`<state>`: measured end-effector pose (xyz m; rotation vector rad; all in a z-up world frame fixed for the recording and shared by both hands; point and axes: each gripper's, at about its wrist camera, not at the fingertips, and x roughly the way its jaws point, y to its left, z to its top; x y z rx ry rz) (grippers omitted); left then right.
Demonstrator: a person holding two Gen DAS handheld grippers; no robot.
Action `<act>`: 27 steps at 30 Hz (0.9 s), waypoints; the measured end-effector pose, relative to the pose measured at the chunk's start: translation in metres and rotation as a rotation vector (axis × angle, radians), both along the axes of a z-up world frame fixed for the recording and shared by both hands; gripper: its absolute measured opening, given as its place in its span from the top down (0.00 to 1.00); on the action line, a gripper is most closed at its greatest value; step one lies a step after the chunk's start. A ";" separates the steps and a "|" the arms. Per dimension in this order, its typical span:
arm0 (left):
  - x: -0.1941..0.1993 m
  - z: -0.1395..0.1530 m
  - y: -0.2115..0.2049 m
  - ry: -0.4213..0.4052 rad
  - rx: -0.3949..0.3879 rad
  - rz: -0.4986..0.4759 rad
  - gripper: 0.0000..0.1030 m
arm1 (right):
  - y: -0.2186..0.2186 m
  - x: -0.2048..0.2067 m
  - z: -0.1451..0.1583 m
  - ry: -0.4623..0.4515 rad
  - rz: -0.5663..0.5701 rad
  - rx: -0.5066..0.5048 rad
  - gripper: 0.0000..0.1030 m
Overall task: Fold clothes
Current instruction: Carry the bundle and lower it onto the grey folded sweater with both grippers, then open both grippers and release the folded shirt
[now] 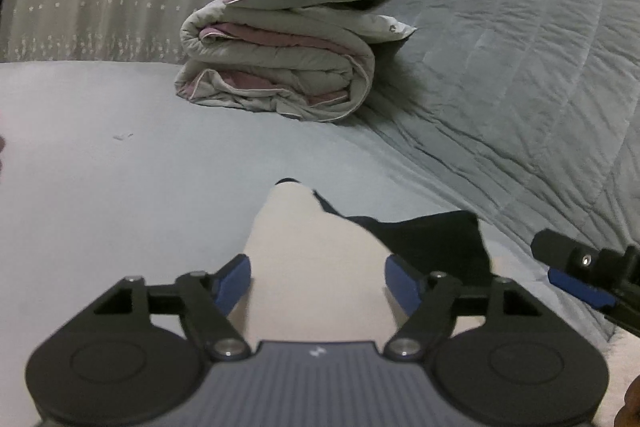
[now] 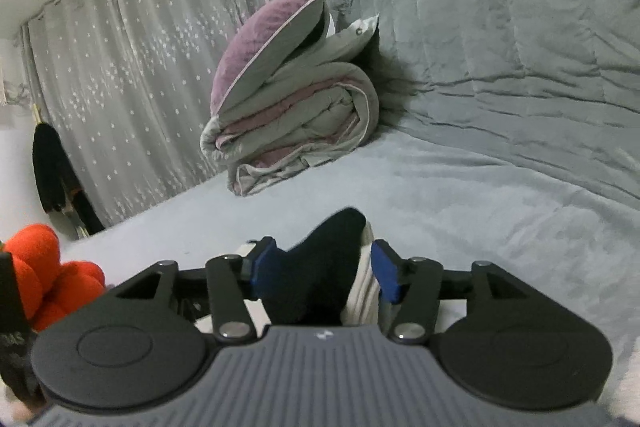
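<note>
White and black cloth, a garment [image 1: 320, 259] too blurred to name more closely, lies on the pale grey bed sheet [image 1: 120, 155], running lengthwise away between both sets of blue pads. The left gripper [image 1: 318, 279] is spread around its white part; the right gripper [image 2: 316, 267] is spread around a black fold, neither visibly pinching. A folded duvet [image 1: 280, 75] sits far off. No containers show.
</note>
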<state>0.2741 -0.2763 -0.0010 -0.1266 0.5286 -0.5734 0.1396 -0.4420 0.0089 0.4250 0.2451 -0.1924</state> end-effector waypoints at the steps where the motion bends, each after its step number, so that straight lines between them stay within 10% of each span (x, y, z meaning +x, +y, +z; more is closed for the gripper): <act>1: -0.003 0.002 0.000 -0.007 0.002 -0.006 0.20 | 0.000 -0.002 0.003 -0.005 0.001 0.001 0.41; 18: -0.050 0.028 -0.005 -0.043 0.318 0.070 0.01 | 0.018 -0.023 0.047 0.197 -0.007 -0.081 0.00; 27: -0.064 0.012 0.017 0.164 0.405 0.120 0.01 | 0.041 -0.025 0.047 0.294 0.064 -0.199 0.00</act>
